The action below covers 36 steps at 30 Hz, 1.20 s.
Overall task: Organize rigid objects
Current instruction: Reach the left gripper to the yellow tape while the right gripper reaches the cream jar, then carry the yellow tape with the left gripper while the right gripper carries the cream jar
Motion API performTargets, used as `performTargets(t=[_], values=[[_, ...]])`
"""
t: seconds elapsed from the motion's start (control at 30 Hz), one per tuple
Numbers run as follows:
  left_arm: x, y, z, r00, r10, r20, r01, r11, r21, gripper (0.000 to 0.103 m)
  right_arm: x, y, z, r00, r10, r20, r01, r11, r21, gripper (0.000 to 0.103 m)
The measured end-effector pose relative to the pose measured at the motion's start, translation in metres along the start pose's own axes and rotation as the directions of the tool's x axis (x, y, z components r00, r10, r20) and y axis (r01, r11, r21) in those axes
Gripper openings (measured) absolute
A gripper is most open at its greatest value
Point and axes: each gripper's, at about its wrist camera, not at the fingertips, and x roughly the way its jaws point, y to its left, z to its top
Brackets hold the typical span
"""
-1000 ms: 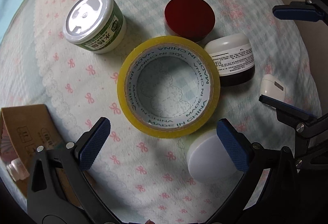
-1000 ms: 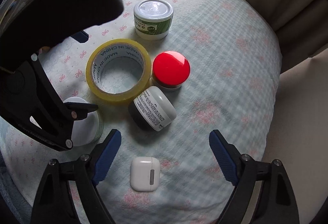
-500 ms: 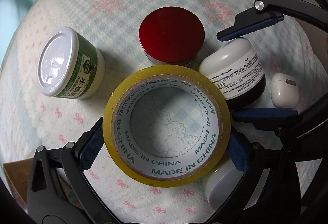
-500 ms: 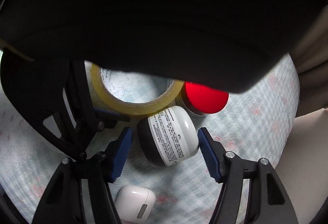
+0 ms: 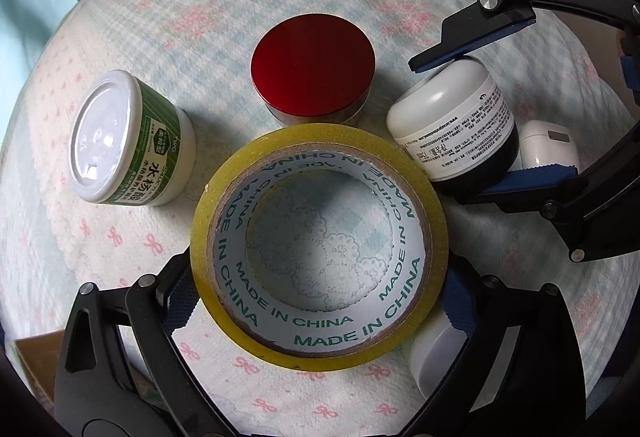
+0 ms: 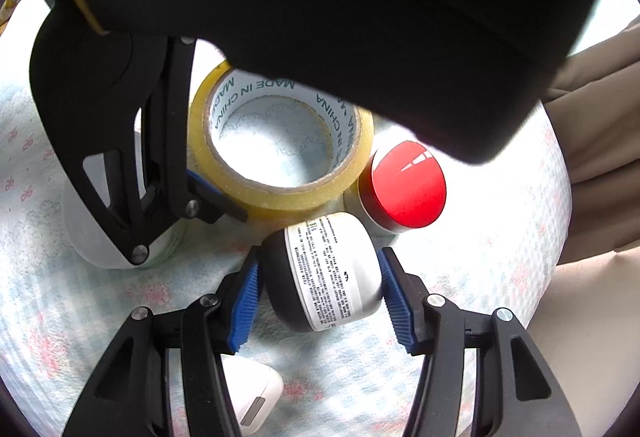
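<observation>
A yellow tape roll (image 5: 318, 249) lies flat on the patterned cloth, and my left gripper (image 5: 316, 291) is shut on it, blue pads against both sides. It also shows in the right wrist view (image 6: 280, 153). A white-lidded dark jar (image 6: 324, 273) lies on its side, and my right gripper (image 6: 320, 289) is shut on it, pads touching both ends. The same jar shows in the left wrist view (image 5: 456, 125). A red-lidded jar (image 5: 314, 65) stands behind the tape.
A green-labelled tub (image 5: 124, 137) stands left of the tape. A white earbud case (image 5: 548, 145) lies right of the jar and near my right gripper's base (image 6: 252, 401). A white round container (image 5: 436, 361) sits under my left gripper's right finger. A brown box (image 5: 32, 357) is at the lower left.
Both grippers moved in and closed: the left onto the tape roll, the right onto the white-lidded jar. The left gripper now blocks the top of the right wrist view.
</observation>
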Motion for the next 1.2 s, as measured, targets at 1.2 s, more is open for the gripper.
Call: performTargets(t=[1.2], values=[[-0.331,0.142,-0.16,0.978,0.16,0.13,-0.033,0.744,-0.667,0.096,-0.218,-0.084,0.129,0.992,0.105,0.067,-0.115,0.575,0.81,0.05]])
